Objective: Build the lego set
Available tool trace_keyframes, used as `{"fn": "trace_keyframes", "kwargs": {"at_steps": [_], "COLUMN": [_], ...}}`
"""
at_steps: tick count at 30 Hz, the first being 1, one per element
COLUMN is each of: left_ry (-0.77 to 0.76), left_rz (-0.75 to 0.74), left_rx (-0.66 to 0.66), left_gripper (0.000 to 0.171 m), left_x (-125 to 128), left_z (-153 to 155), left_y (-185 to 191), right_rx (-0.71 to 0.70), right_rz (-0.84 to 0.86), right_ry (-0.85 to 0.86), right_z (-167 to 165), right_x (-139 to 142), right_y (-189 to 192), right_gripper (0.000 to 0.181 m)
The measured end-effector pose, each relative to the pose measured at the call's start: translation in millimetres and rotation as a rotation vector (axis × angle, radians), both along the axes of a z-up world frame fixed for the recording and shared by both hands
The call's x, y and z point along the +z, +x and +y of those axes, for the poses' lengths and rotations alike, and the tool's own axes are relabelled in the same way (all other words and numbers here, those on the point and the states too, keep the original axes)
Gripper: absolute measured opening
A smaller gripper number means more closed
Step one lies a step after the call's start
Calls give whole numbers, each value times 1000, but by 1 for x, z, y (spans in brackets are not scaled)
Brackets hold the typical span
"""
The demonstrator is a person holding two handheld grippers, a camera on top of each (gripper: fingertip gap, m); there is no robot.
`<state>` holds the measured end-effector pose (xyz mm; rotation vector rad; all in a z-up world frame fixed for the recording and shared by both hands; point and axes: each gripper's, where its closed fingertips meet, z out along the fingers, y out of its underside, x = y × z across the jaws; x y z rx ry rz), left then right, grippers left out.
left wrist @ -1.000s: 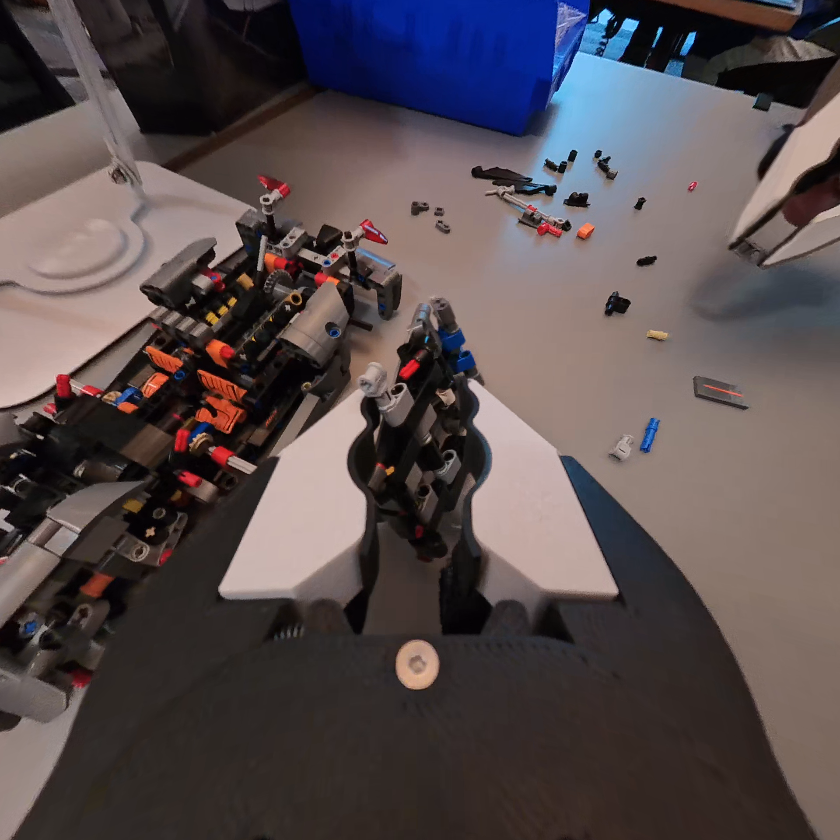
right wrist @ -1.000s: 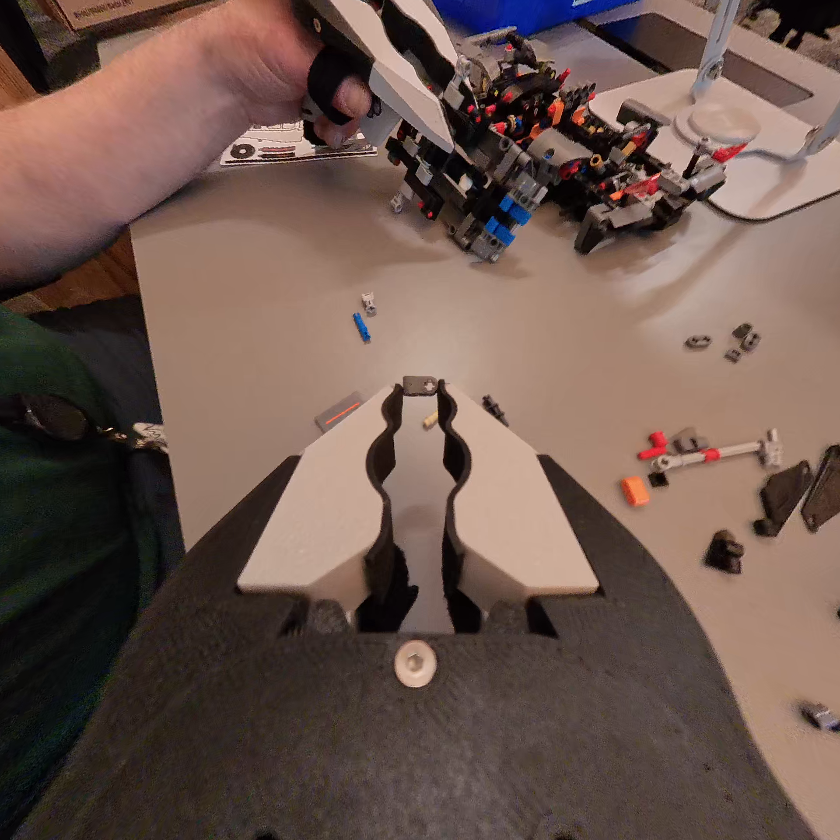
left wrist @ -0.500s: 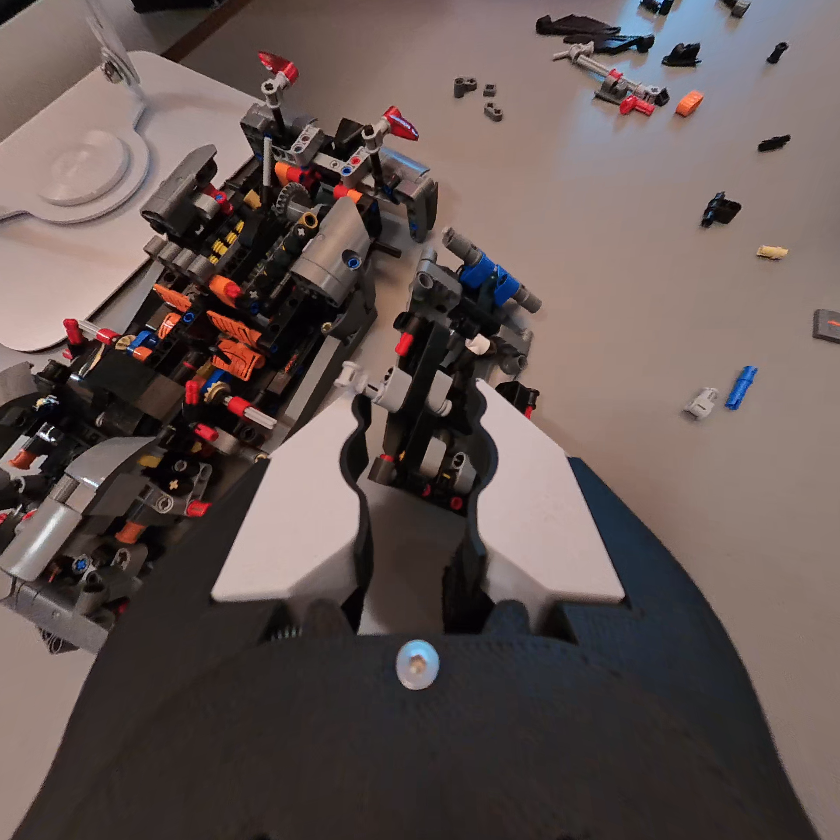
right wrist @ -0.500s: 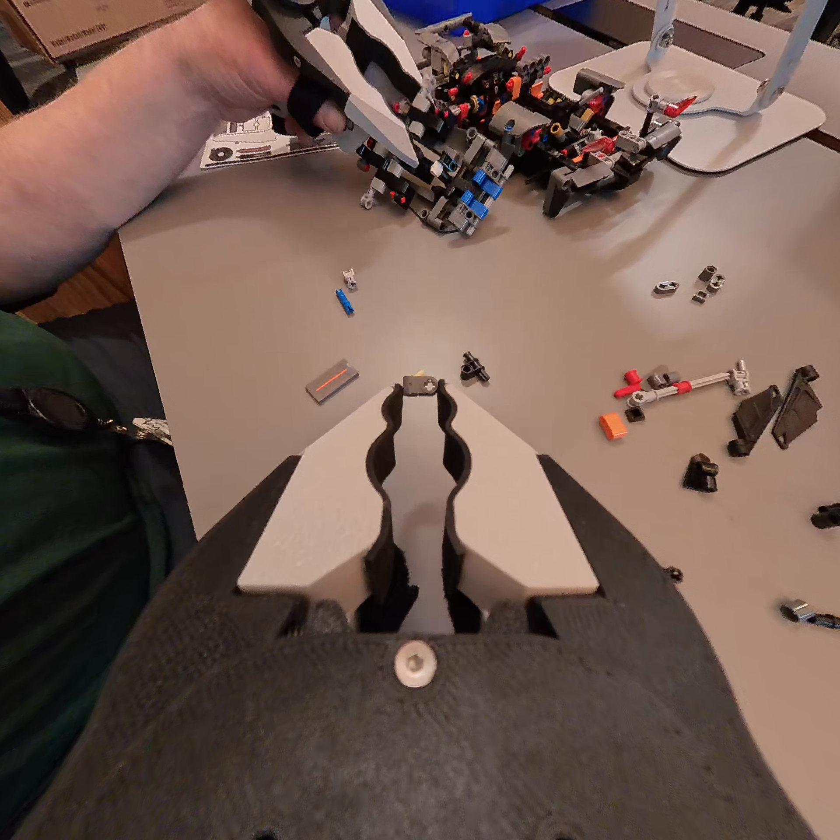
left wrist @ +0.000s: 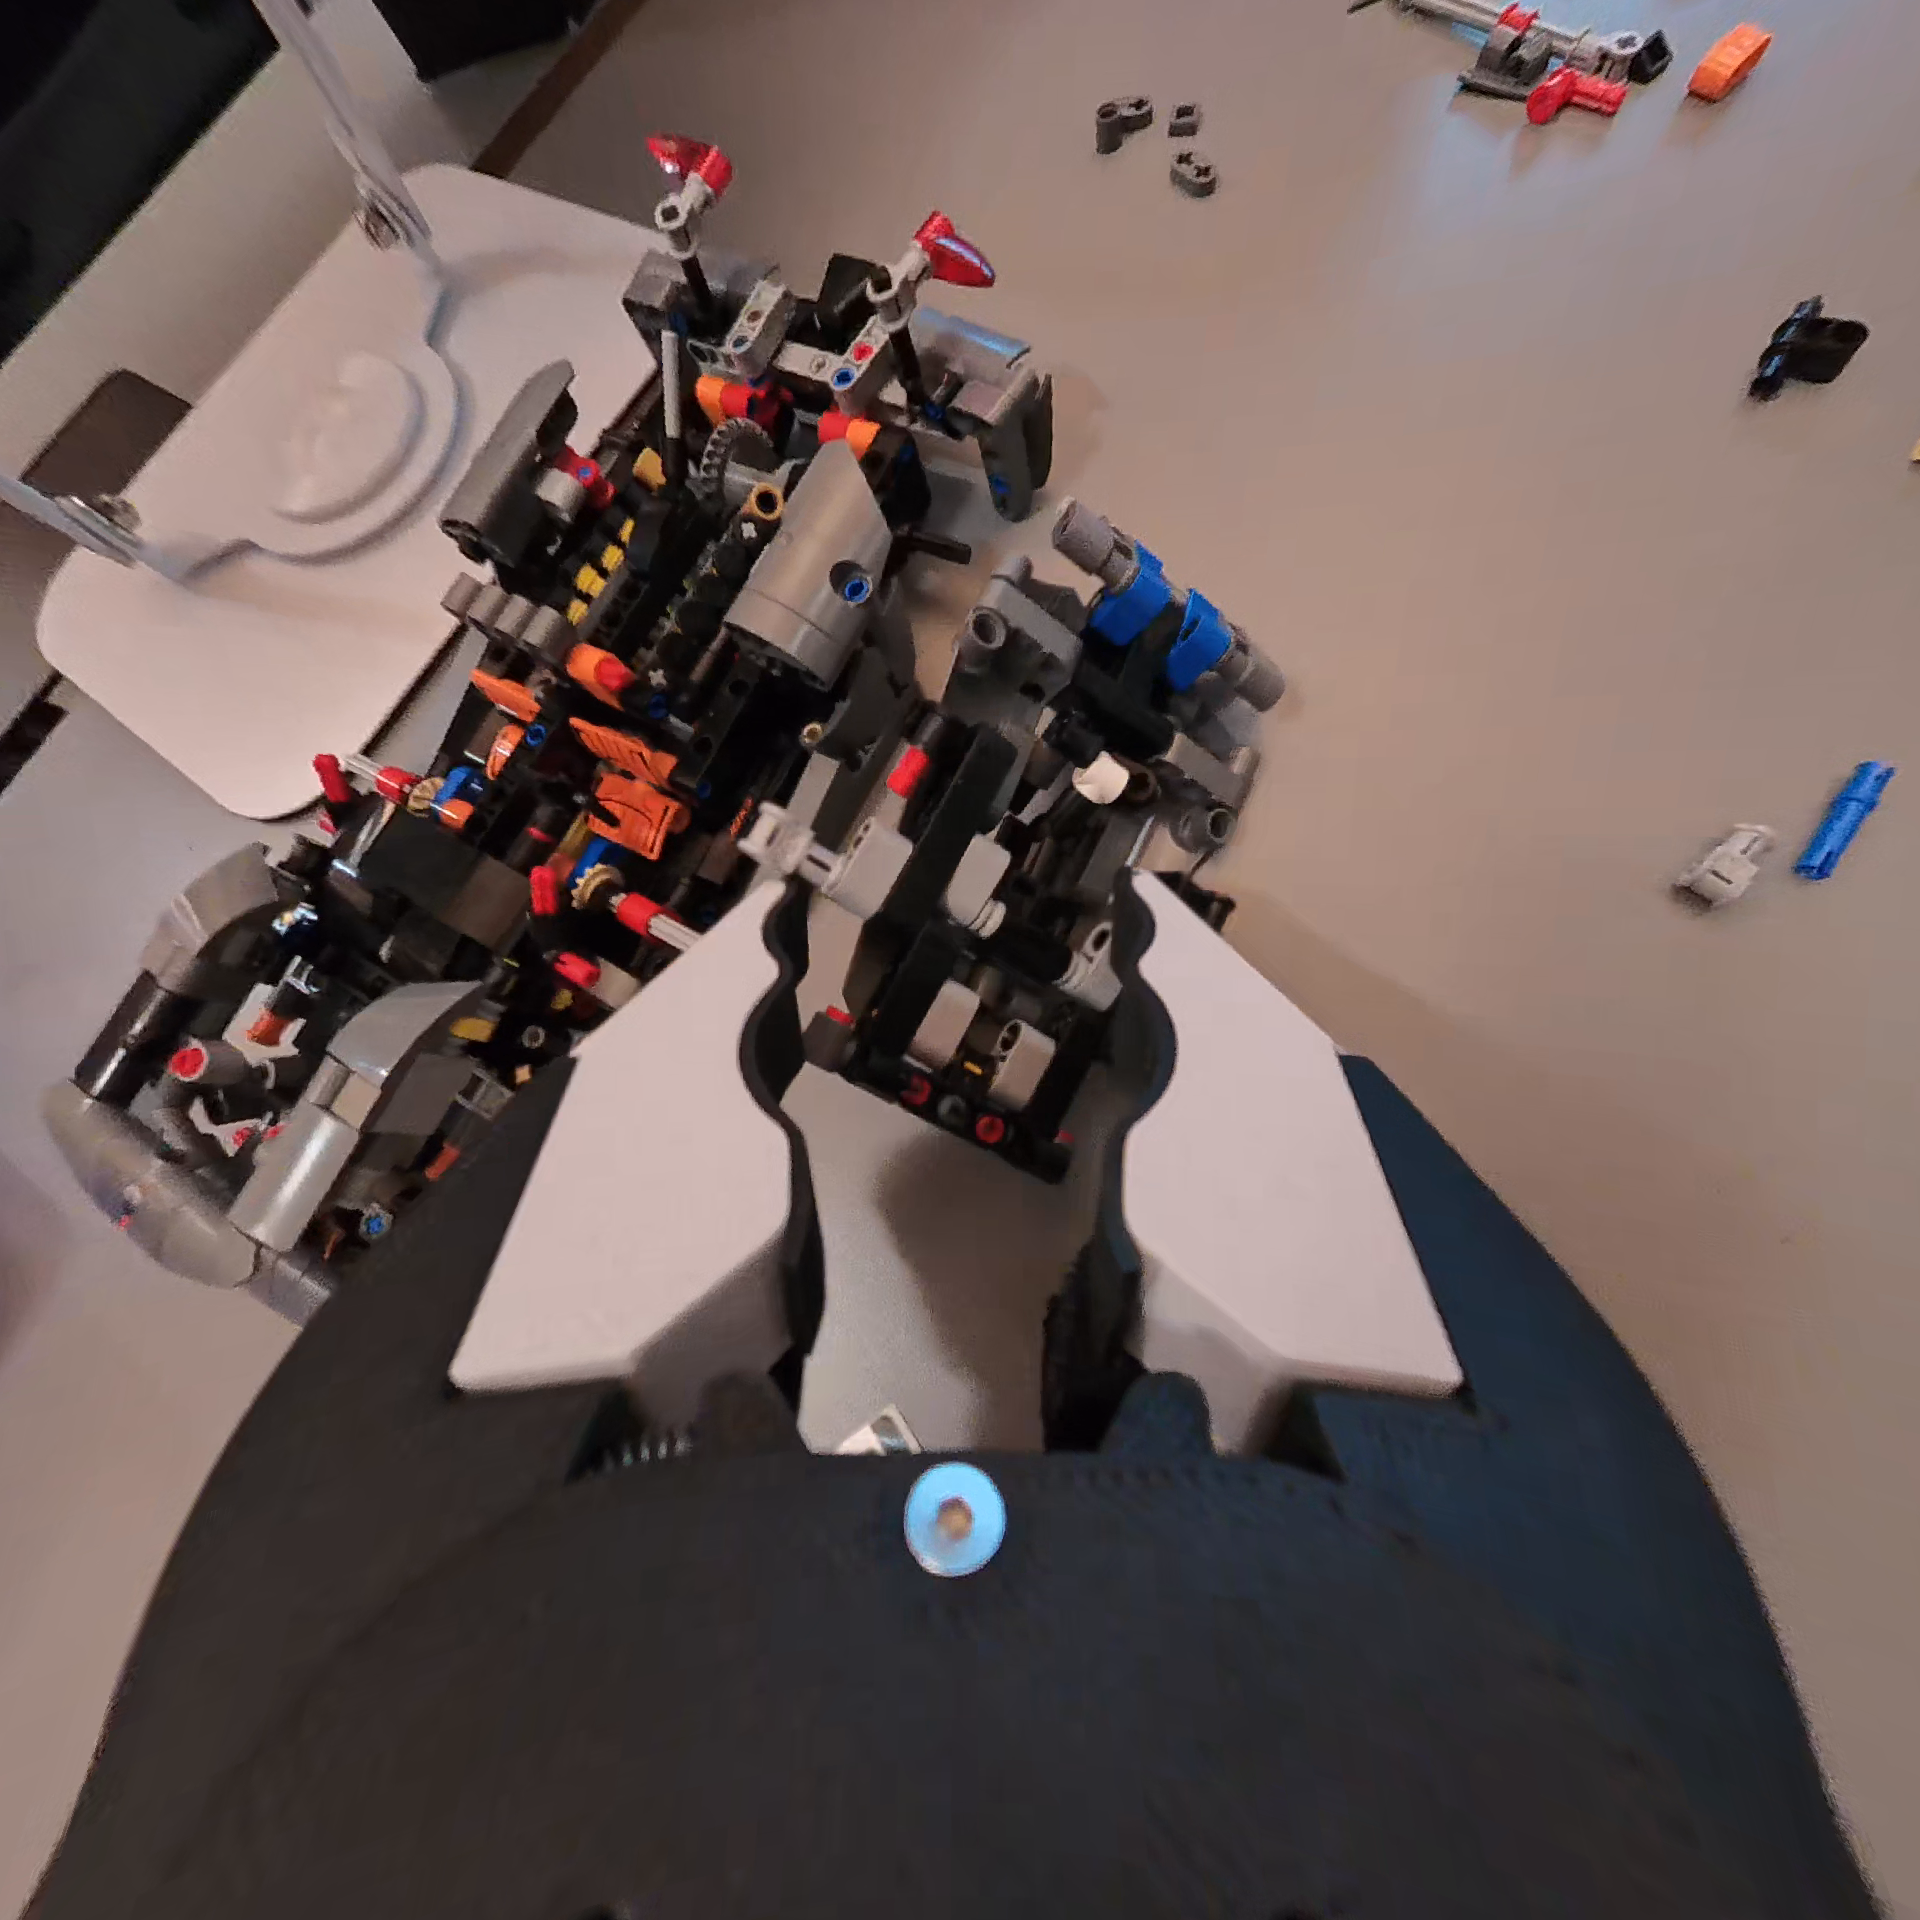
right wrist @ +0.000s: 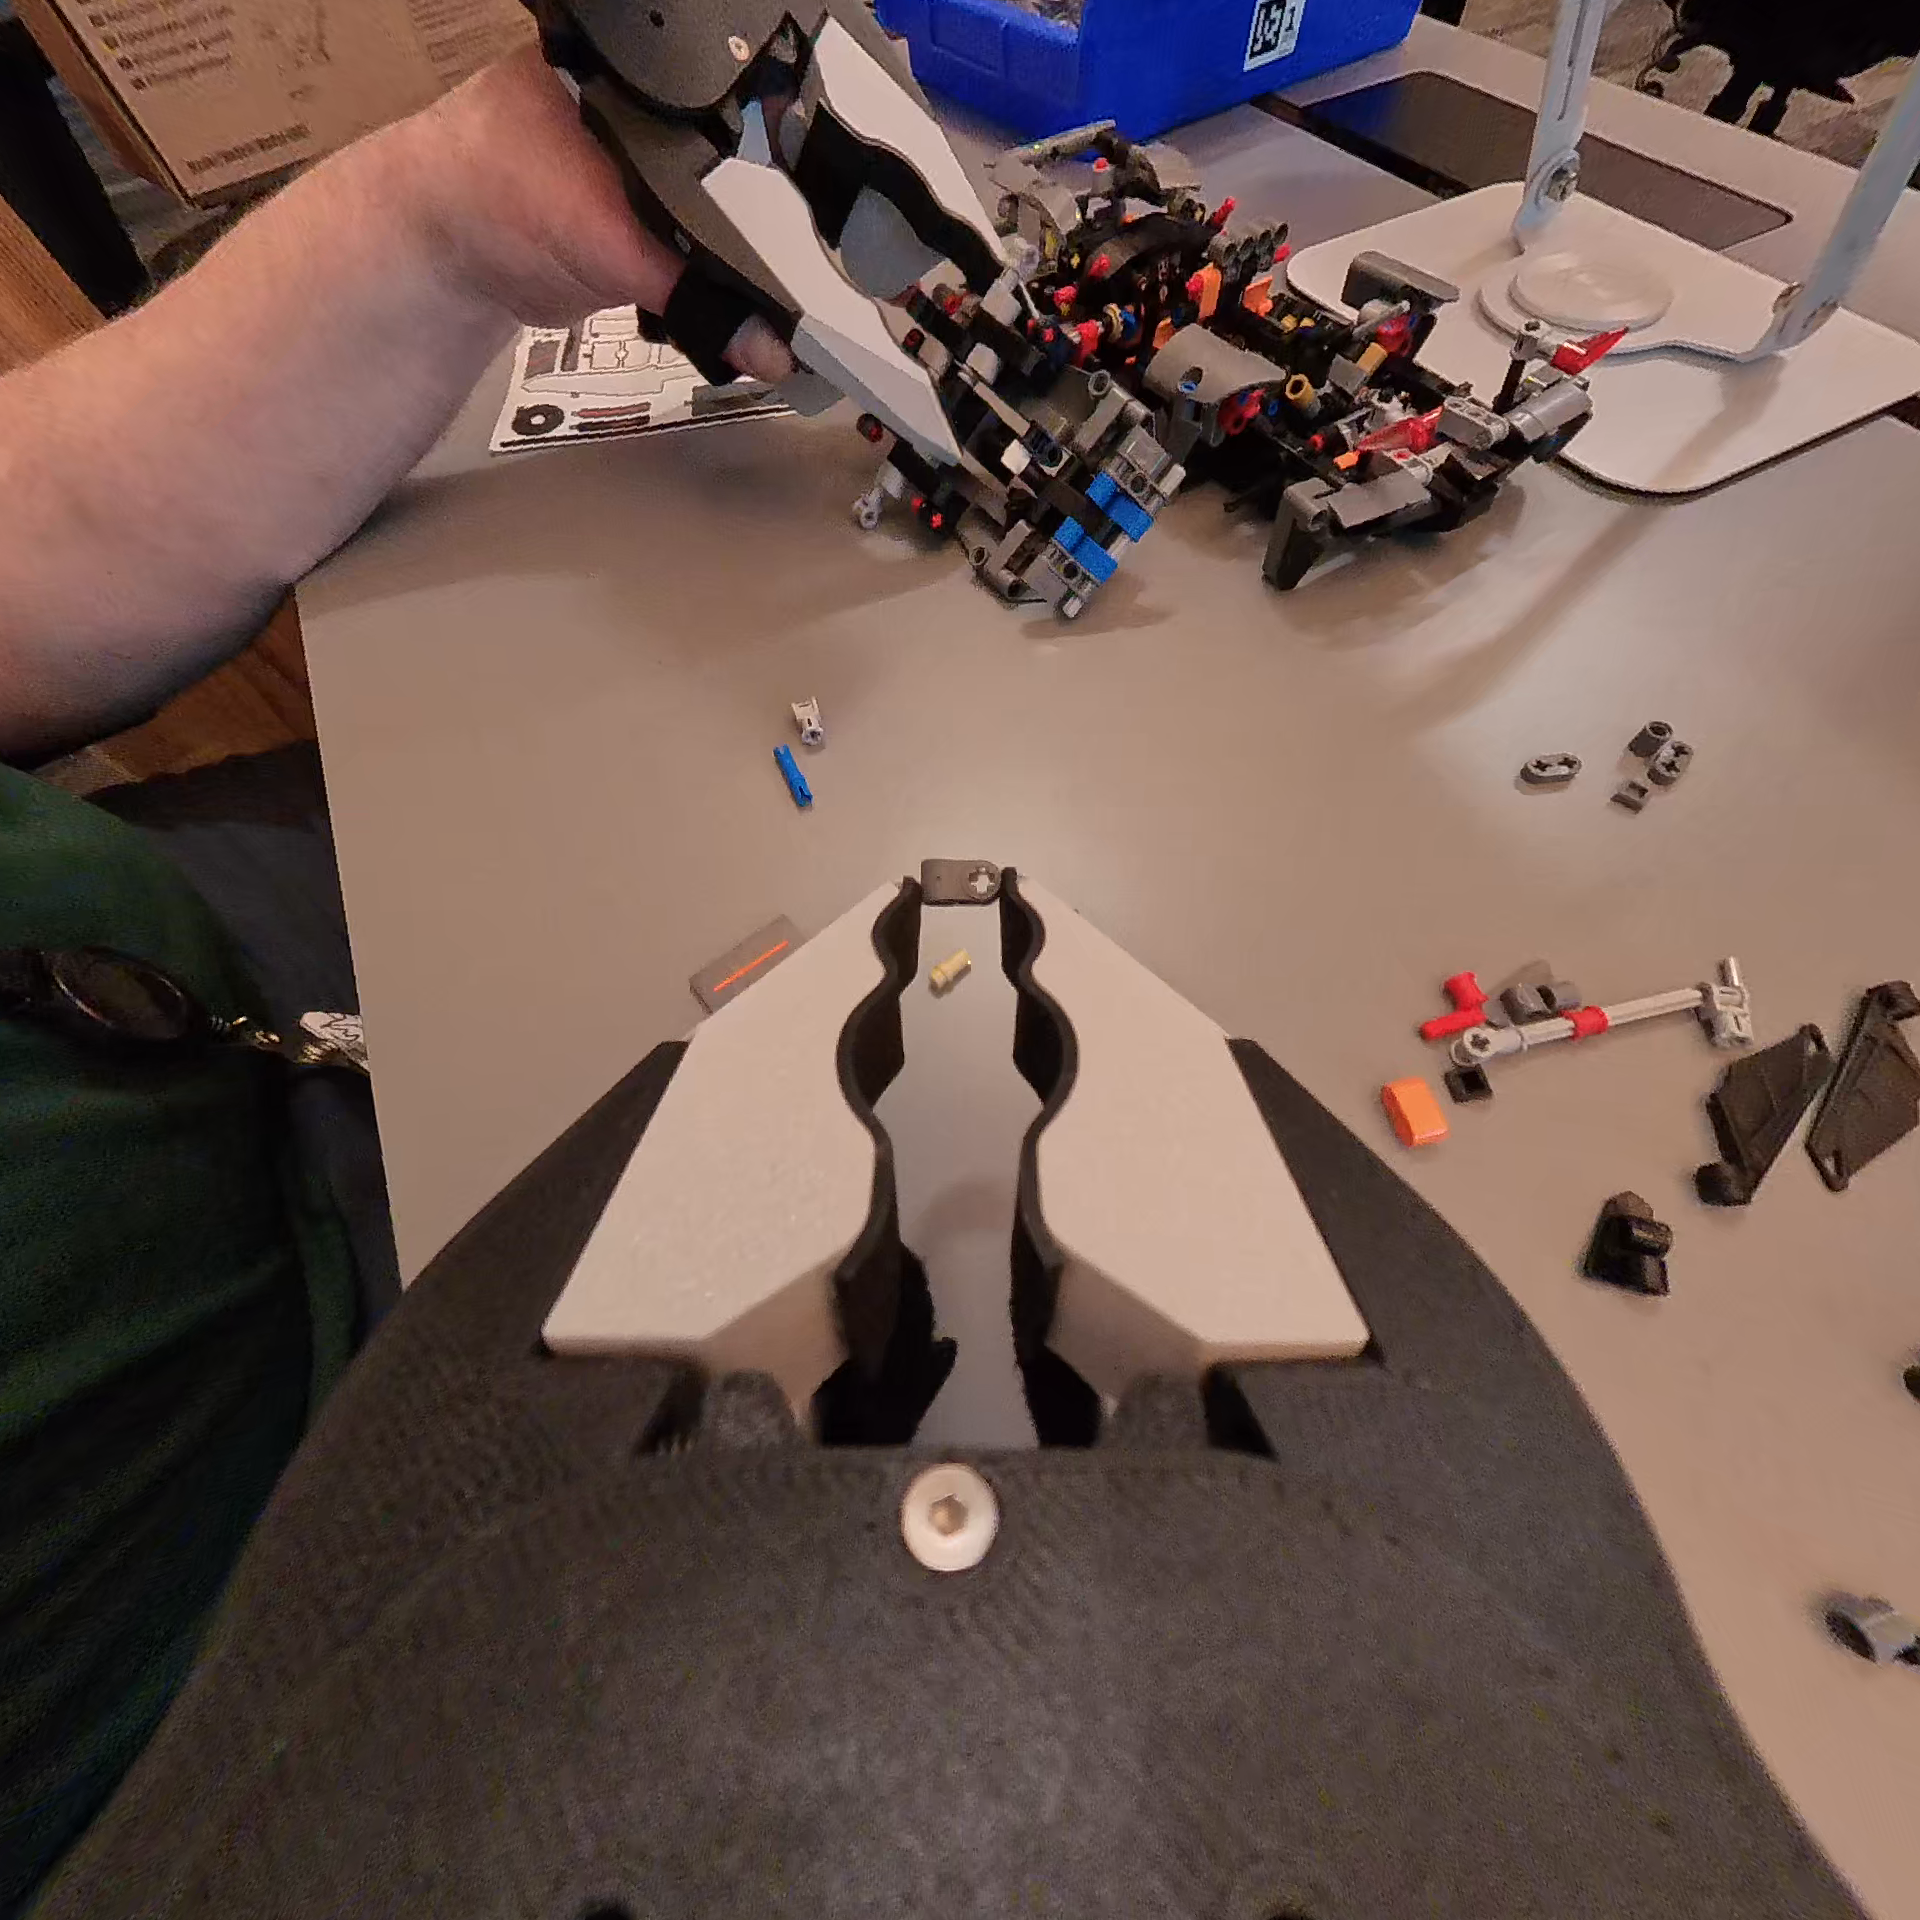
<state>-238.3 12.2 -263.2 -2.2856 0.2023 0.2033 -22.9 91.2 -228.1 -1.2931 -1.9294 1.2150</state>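
Observation:
The big lego car model [left wrist: 665, 644] stands on the grey table [left wrist: 1507, 571]; it also shows in the right wrist view [right wrist: 1299, 353]. A smaller black-and-grey sub-assembly with blue parts [left wrist: 1039, 831] lies on the table against the model's right side. My left gripper [left wrist: 954, 899] is open, its jaws spread wide around the near end of the sub-assembly. In the right wrist view the left gripper [right wrist: 971, 358] reaches down over the sub-assembly [right wrist: 1049, 499]. My right gripper [right wrist: 961, 899] is shut on a small dark grey lego piece [right wrist: 951, 883] at its tips, above the table.
Loose parts lie around: a blue pin [right wrist: 792, 774], a tan pin [right wrist: 949, 971], a grey tile with an orange line [right wrist: 748, 961], a red-and-grey axle part [right wrist: 1579, 1018], an orange piece [right wrist: 1413, 1112], black panels [right wrist: 1818, 1101]. A blue bin [right wrist: 1143, 52] and a white stand base [left wrist: 260, 499] stand behind. A person's arm [right wrist: 260, 395] is at left. The gap from one gripper's tips to the other's is roughly 25 centimeters. The right tips stand about 7 centimeters off the tan pin [right wrist: 949, 971].
My left gripper lowered the sub-assembly from the air onto the table beside the model, and its jaws opened wider. My right gripper kept its small grey piece and moved back.

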Motion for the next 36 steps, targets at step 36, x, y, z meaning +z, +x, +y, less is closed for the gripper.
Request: {"fn": "trace_keyframes", "kwargs": {"at_steps": [36], "left_ry": [-65], "left_rz": [491], "left_rx": [-7], "left_gripper": [106], "left_x": [6], "left_z": [-7], "left_y": [-18], "right_rx": [34], "right_rz": [43], "right_ry": [21], "right_z": [-2], "right_x": [10], "right_y": [-17], "right_gripper": [13]}}
